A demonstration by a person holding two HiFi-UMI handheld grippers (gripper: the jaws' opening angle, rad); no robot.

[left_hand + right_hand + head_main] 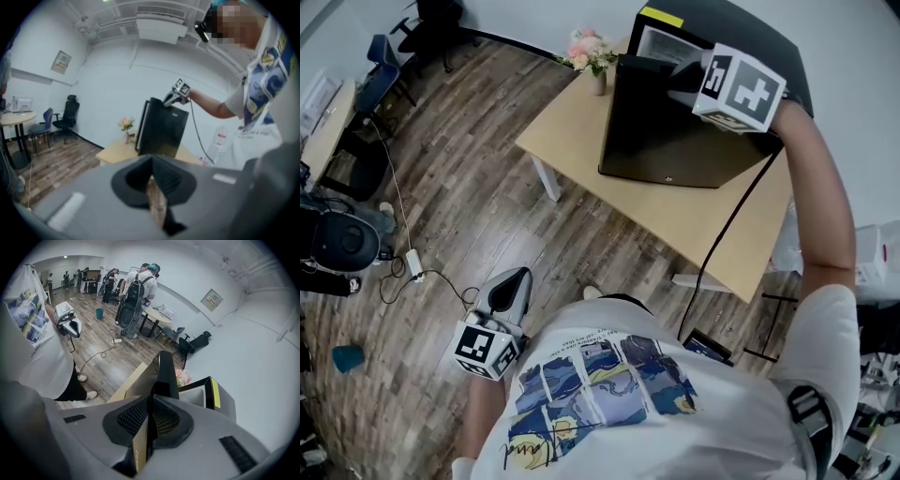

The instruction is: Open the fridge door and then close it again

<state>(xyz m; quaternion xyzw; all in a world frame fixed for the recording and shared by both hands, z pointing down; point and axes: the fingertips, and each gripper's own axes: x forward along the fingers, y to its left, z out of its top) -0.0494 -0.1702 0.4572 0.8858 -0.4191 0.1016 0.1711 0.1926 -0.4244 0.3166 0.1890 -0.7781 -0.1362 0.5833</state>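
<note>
Lowest and closest to the person's white printed shirt (675, 412), the left gripper (517, 279) hangs by the hip over the wooden floor (487, 206). In its own view the left gripper (151, 180) has its jaws pressed together with nothing between them, only a thin sliver of background showing. The person's right arm reaches out and up to the right gripper (680, 82), from which a black cable (722, 244) trails down across the table (703, 220). In its own view the right gripper (149, 413) is clenched on the top edge of the fridge door (164, 371), the thin black slab running straight out between the jaws. The fridge door (666, 141) stands upright on its long axis, swung open off the cabinet, its plain black outer face turned towards the person and its top edge running level away from the gripper towards the flowers (182, 377). Just behind it is the fridge (769, 37), a small black box on the pale wood table, its open front showing a light interior and a yellow strip along the top. The flowers (589, 49) sit in a small vase at the table's corner, near the door's far end. Farther off, the right gripper view shows people with backpacks (136, 291) beside a round table (154, 315).
</note>
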